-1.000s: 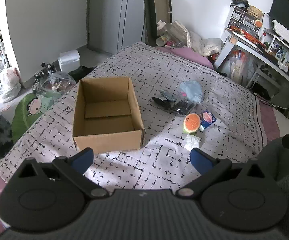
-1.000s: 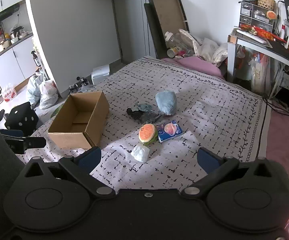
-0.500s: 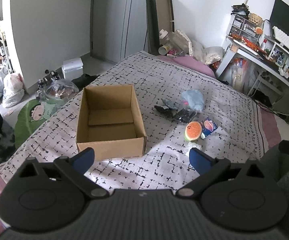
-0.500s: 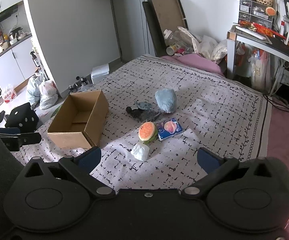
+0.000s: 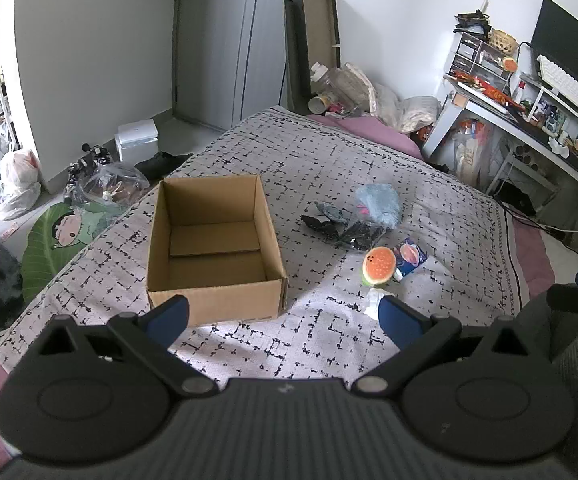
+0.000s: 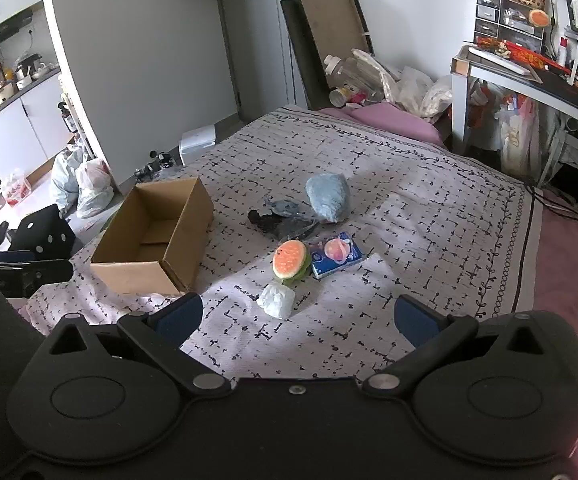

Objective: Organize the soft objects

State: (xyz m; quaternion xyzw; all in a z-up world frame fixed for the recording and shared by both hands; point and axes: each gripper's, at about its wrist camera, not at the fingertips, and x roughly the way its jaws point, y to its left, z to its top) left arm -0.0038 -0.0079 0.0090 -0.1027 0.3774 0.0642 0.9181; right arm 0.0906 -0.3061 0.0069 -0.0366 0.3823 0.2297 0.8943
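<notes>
An open, empty cardboard box (image 5: 213,248) (image 6: 157,236) sits on the patterned bedspread (image 5: 329,168). To its right lie a soft burger toy (image 5: 379,266) (image 6: 290,259), a blue tissue pack (image 5: 411,258) (image 6: 337,255), a white crumpled soft lump (image 5: 373,302) (image 6: 276,300), a light blue bagged item (image 5: 379,204) (image 6: 327,198) and a dark bagged bundle (image 5: 343,228) (image 6: 279,216). My left gripper (image 5: 285,318) is open and empty, short of the box. My right gripper (image 6: 297,318) is open and empty, just short of the white lump.
The bed's left edge drops to a floor with bags (image 5: 13,176), a white case (image 5: 137,140) and a green cartoon cushion (image 5: 61,232). A cluttered desk (image 5: 529,112) stands at the right. Pillows and bottles (image 5: 353,92) lie at the bed's far end.
Both grippers have pulled back and risen a little, so the box and the objects look slightly farther off. Both stay open; nothing on the bed has moved.
</notes>
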